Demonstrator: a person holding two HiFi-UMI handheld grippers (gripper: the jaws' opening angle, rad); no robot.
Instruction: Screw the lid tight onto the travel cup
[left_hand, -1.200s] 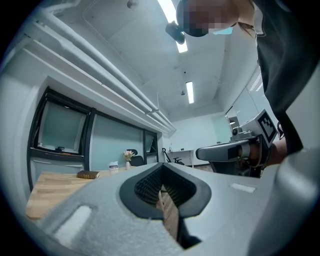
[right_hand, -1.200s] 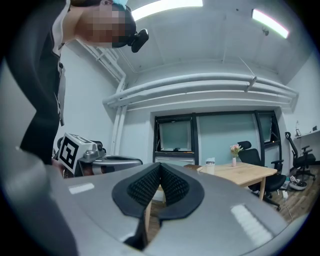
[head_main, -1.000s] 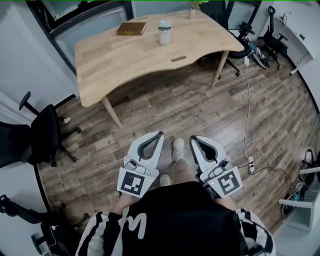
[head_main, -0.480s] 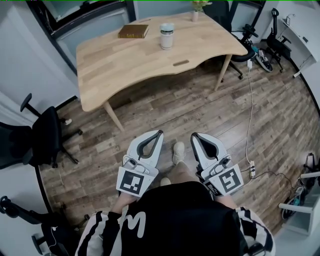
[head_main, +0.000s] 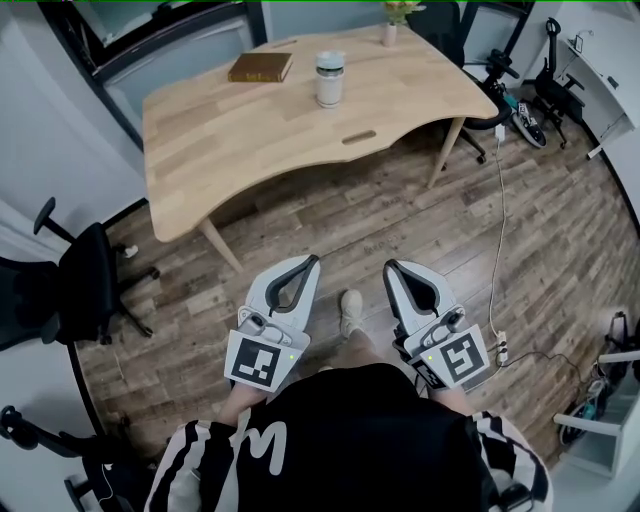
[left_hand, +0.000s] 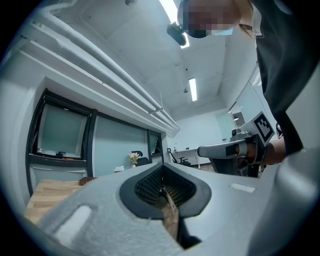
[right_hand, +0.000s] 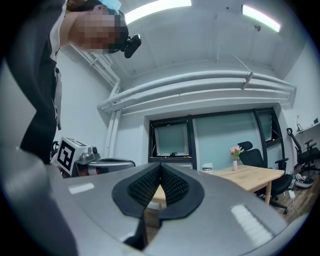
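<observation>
The travel cup (head_main: 329, 80) stands upright on the bench (head_main: 250, 130), pale with a dark band near the top (its inside is not visible). The jaws of the left gripper (head_main: 312, 260) and the right gripper (head_main: 391, 267) are fully closed and hold nothing, well apart from it.

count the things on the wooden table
3: a book at the far left, the travel cup right of it, a small vase at the far edge. None seems hidden.
</observation>
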